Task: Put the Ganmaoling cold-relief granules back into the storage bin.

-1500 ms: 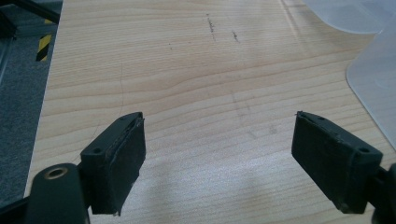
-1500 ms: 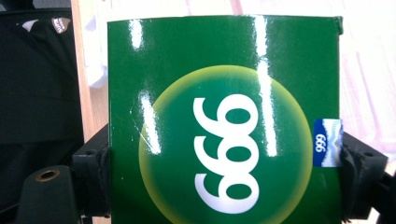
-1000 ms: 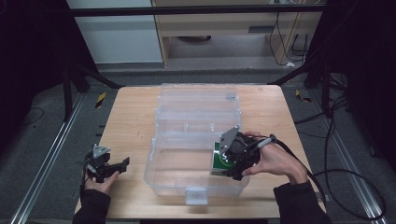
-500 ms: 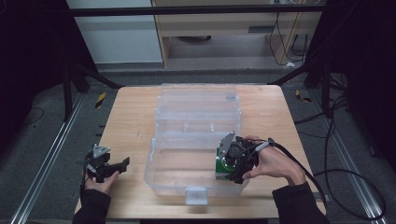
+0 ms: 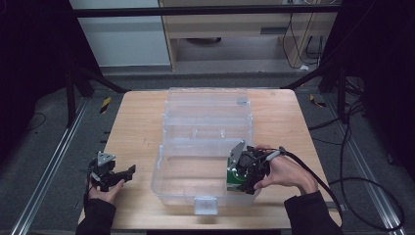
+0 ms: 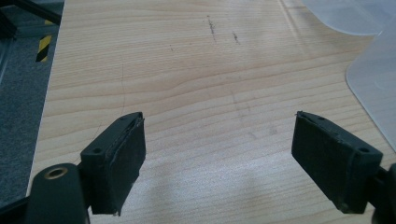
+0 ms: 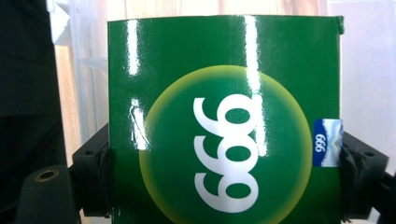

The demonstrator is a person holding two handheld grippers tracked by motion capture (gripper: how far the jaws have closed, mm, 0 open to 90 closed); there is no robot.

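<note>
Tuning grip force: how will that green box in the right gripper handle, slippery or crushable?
Green box looks glossy, with glare streaks, so probably slick against the pads. It looks like thin card, likely light and dentable under hard squeeze. Right gripper clamps its flat sides, so rolling is unlikely.

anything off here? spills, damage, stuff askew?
Nothing stands out. The green box sits squarely in the right tongs over the clear bin, with no dents showing. The left tongs are open above bare table.

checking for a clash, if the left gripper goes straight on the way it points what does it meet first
Probably the clear plastic box. In the high view the left gripper, jaws open with nothing between them, points across bare table toward the box's near-left wall; depth is unclear.
</note>
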